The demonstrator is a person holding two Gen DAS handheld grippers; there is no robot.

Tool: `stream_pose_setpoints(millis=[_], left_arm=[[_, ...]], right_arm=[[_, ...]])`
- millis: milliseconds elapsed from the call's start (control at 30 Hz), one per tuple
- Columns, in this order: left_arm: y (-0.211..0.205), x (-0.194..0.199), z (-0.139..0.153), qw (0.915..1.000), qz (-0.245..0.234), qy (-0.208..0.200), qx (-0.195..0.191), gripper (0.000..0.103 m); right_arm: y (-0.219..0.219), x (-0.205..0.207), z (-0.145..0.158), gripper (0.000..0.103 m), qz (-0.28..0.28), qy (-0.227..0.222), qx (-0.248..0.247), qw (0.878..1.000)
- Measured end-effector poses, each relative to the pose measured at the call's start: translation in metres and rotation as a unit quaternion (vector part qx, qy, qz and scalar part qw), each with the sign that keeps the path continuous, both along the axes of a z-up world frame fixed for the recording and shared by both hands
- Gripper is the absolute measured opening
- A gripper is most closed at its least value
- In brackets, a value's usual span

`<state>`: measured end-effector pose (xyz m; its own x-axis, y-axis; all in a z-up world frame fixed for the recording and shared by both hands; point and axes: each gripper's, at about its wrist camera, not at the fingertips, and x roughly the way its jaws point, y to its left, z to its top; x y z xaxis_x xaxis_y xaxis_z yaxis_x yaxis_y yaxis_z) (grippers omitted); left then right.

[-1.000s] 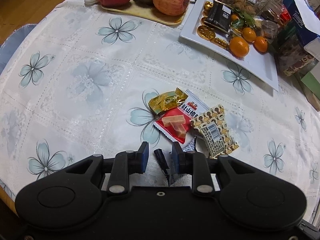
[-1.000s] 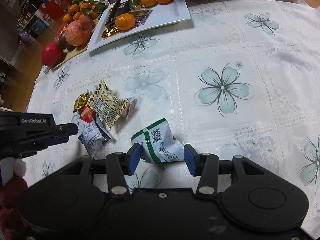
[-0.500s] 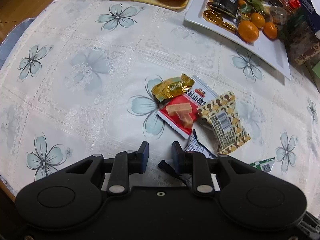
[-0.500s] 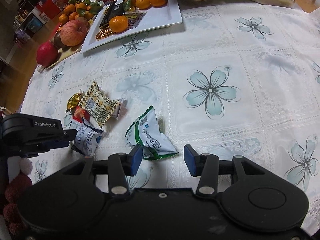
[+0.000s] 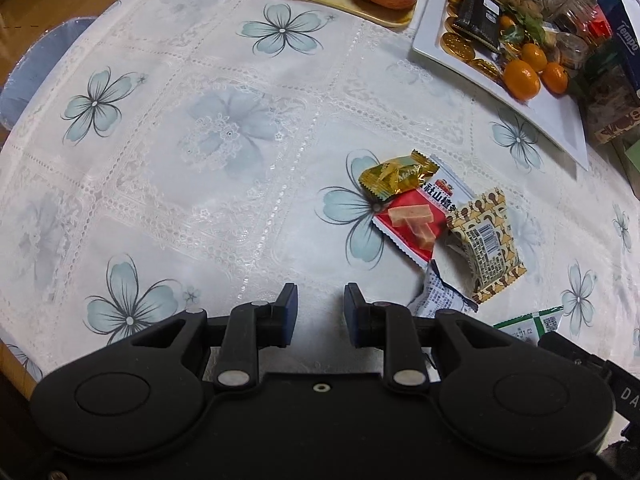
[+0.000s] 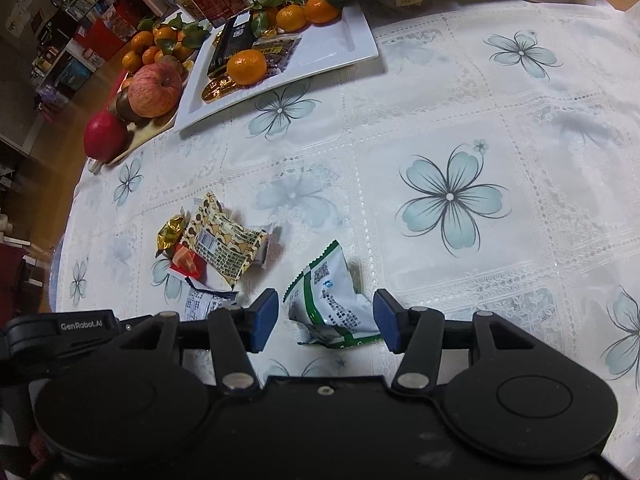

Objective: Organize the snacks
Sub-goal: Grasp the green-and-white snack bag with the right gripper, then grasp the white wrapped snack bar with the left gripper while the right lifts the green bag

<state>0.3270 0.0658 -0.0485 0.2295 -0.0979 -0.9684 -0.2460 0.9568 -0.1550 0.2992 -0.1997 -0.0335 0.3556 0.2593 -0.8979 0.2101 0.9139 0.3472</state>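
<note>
A small heap of snack packets lies on the flowered tablecloth: a gold candy (image 5: 396, 176), a red-and-white packet (image 5: 416, 224), a brown patterned packet (image 5: 486, 240) and a blue-white packet (image 5: 438, 300). My left gripper (image 5: 318, 308) is open and empty, just left of the blue-white packet. A green-and-white packet (image 6: 332, 304) lies flat between the open fingers of my right gripper (image 6: 326, 318), untouched. The heap also shows in the right wrist view (image 6: 220, 240).
A white rectangular plate (image 6: 320, 56) at the back holds oranges, gold coins and a dark bar. A fruit board with apples (image 6: 154, 90) stands beside it. Boxes and jars (image 5: 600, 40) crowd the far right edge.
My left gripper let go of the blue-white packet and drew back to the left. My right gripper opened wider, and the green-and-white packet now lies on the cloth between its fingers.
</note>
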Motion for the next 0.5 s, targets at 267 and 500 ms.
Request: stream_pose_setpoints(millis=[267, 500], left_arm=[[0.004, -0.004, 0.005, 0.9998, -0.008, -0.001, -0.017, 0.033], [-0.009, -0.005, 0.004, 0.9994, -0.028, -0.006, -0.019, 0.033]], right_arm=[[0.019, 0.003, -0.017, 0.06, 0.025, 0.009, -0.043, 0.999], [0.034, -0.002, -0.02, 0.046, 0.055, -0.009, -0.088, 0.995]])
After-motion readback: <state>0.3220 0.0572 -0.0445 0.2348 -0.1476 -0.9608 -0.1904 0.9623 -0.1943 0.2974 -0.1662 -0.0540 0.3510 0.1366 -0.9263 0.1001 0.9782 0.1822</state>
